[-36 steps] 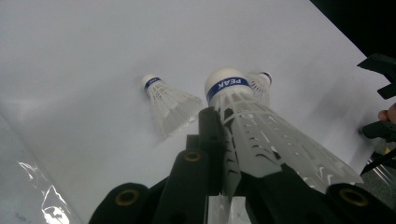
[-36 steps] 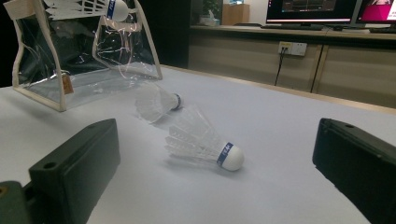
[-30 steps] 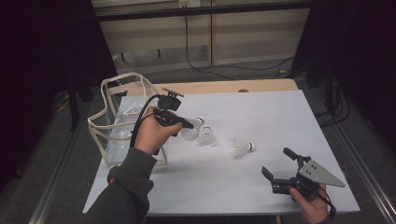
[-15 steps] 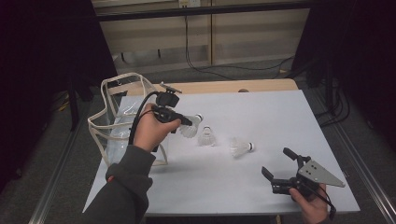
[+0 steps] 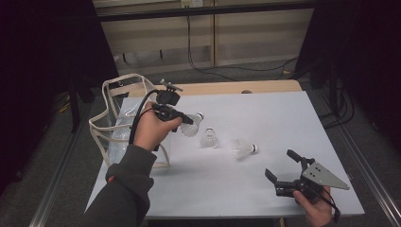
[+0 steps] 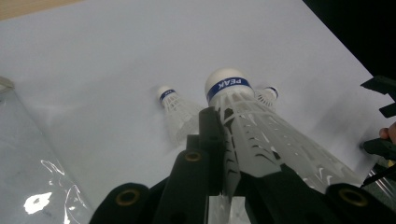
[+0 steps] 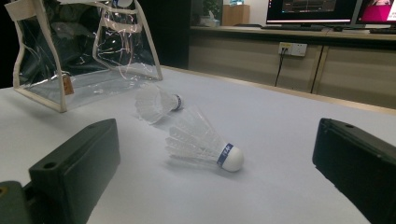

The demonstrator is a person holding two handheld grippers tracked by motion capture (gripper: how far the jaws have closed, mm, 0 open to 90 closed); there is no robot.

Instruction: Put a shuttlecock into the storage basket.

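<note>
While my left tool [image 5: 185, 119] stays clamped on a shuttlecock's skirt [image 6: 261, 135], it hangs above the surface [image 5: 265, 113] at nine o'clock, beside the clear bag [image 5: 116, 118]. Two more shuttlecocks [image 5: 208, 138] lie mid-surface. My right tool [image 5: 283, 169] rests at five o'clock, jaws apart.

Left gripper [image 5: 189, 124] raised above table height, jaws clamped (forearm angled up from below); right gripper [image 5: 283, 171] low, near edge, jaws spread.

White shuttlecock [image 6: 243, 121], blue band w/ "PEAK" on cork.
Lifted off table, left-centre, cork pointing right; skirt pinched.
</note>
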